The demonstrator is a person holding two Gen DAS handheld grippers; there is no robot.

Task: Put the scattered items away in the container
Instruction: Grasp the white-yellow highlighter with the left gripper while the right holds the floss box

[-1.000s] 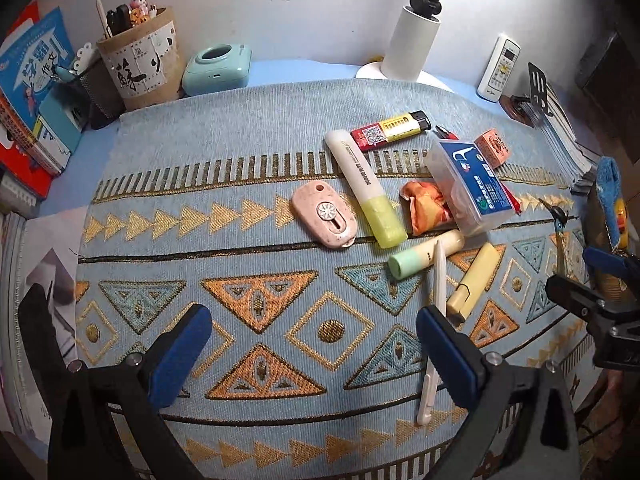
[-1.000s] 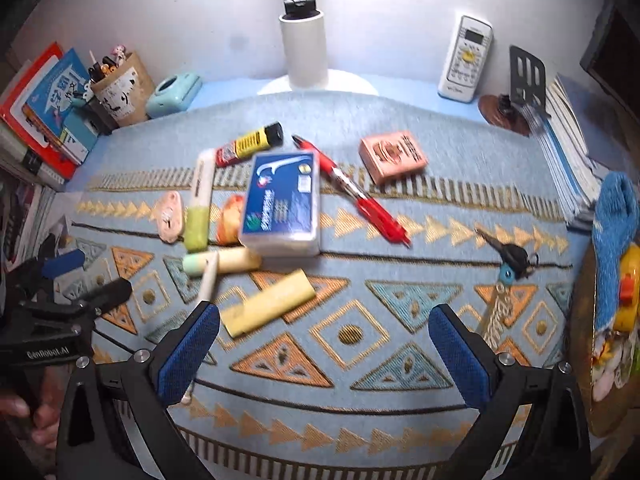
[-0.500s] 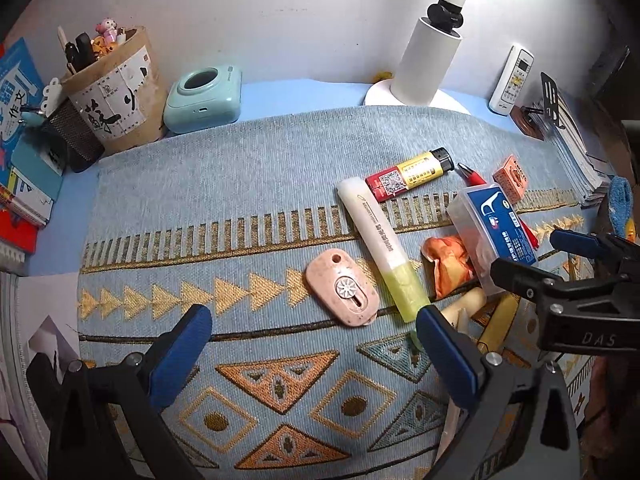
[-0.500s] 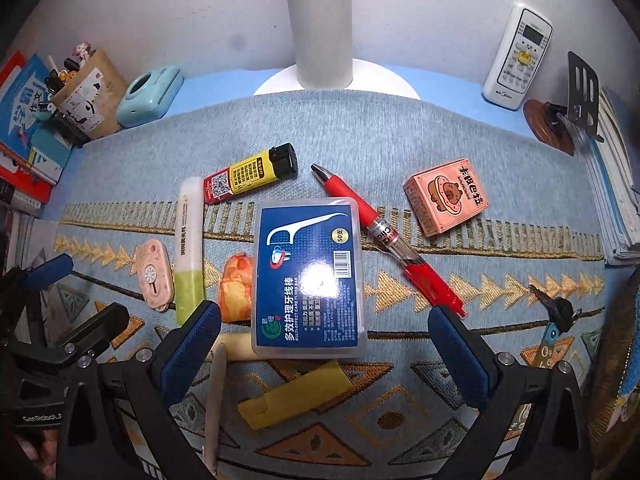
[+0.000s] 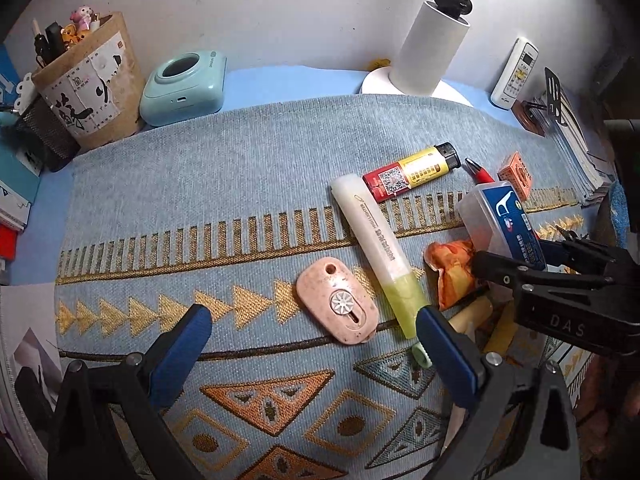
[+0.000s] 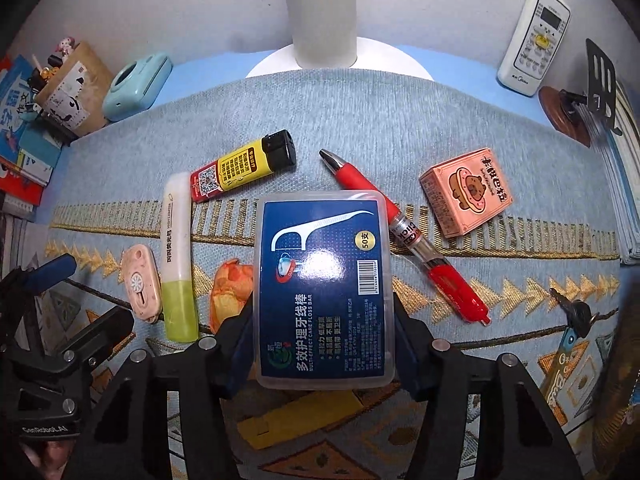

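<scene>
My right gripper [image 6: 324,344] has just closed on the floss box [image 6: 324,280].
Half a second ago it stood open; first item secured. Left gripper [image 5: 312,344] hangs spread near the pink cutter [image 5: 338,304].

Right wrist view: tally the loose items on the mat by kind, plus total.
markers and pens: 2 (highlighter, red pen)
boxes: 2 (floss box, pink carton)
lighter: 1
pink cutter: 1
orange wrapper: 1
key: 1
yellow bar: 1
total: 9

Plain white wall [image 5: 280,8], white lamp column [image 6: 322,12] at back; blue desk surface [image 5: 288,80], patterned woven mat [image 5: 200,184]
</scene>
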